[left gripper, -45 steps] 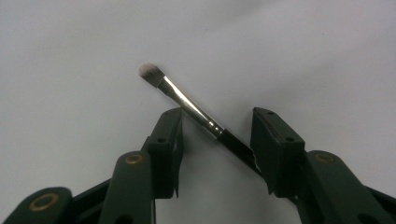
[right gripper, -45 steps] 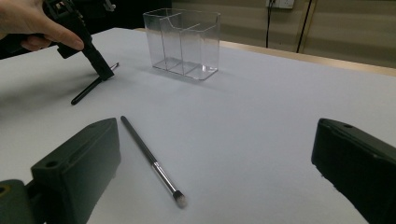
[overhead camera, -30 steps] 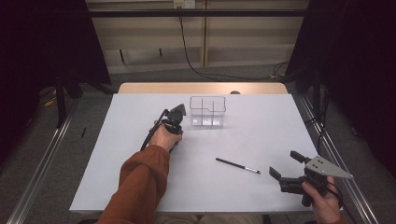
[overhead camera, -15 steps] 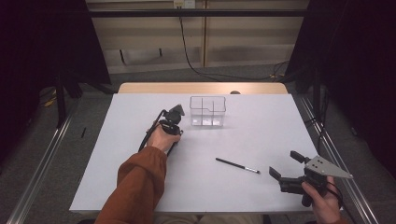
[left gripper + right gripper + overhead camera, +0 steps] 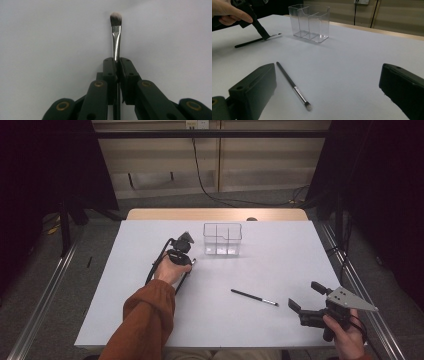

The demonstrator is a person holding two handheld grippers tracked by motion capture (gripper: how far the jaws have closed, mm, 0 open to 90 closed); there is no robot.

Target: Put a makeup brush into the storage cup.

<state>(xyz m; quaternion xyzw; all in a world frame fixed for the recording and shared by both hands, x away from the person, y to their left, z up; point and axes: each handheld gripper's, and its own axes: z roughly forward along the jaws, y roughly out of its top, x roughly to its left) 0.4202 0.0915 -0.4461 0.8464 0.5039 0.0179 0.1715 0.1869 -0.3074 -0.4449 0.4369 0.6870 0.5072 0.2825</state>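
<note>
Pretty plain palette here: the table cover (image 5: 150, 320) is seen as flat white, with a tan wood strip at its upper edge. Both grippers, left (image 5: 117, 62) and right (image 5: 306, 299), are matte black with brass-coloured rivets. The clamped brush (image 5: 115, 35) is shown with a silver ferrule and dark, white-tipped bristles. The organiser (image 5: 222, 239) is clear. A rust-orange sleeve (image 5: 145, 320) is seen lower left.

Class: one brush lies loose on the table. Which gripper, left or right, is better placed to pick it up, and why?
Right. The right gripper is open with the loose brush lying just ahead, while the left gripper is shut on another brush.
</note>
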